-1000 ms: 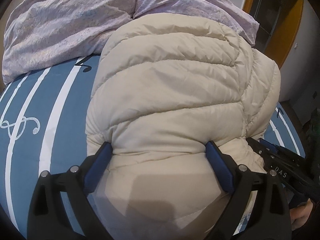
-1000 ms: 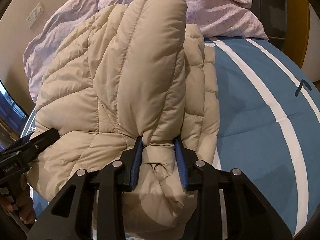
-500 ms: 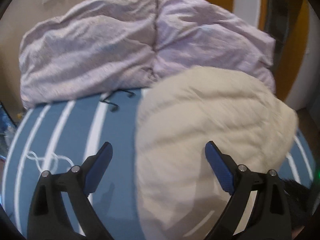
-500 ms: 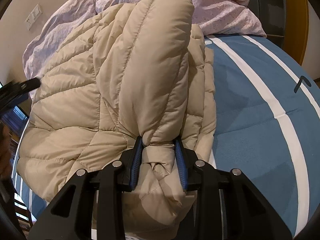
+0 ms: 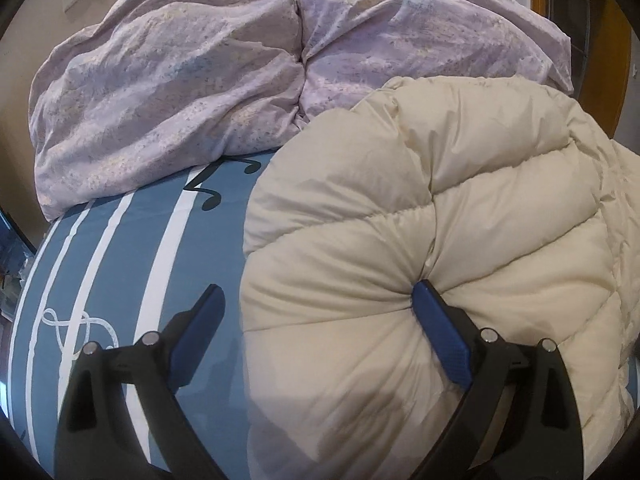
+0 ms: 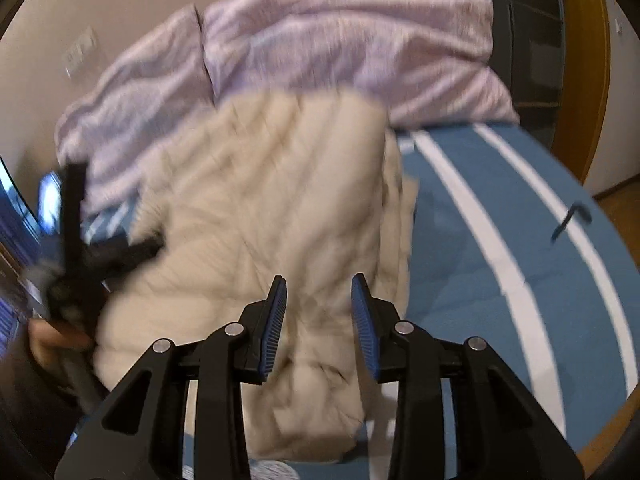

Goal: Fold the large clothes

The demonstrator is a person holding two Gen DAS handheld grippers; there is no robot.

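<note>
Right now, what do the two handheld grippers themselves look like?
Both match: the left gripper and right gripper have glossy black angular frames with triangular cut-outs and round silver pivot screws. Each of the two fingers ends in a flat blue pad; the right gripper's pads show fine ribbing. No cables, sleeves or legible markings are visible.

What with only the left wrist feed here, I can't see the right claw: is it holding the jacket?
Observer: No. The right claw is open with nothing between its jaws; the beige jacket lies on the bed below it.
Operator: Does the jacket's far side hang off the bed?
Observer: No. Blue striped sheet shows beyond that edge.
</note>
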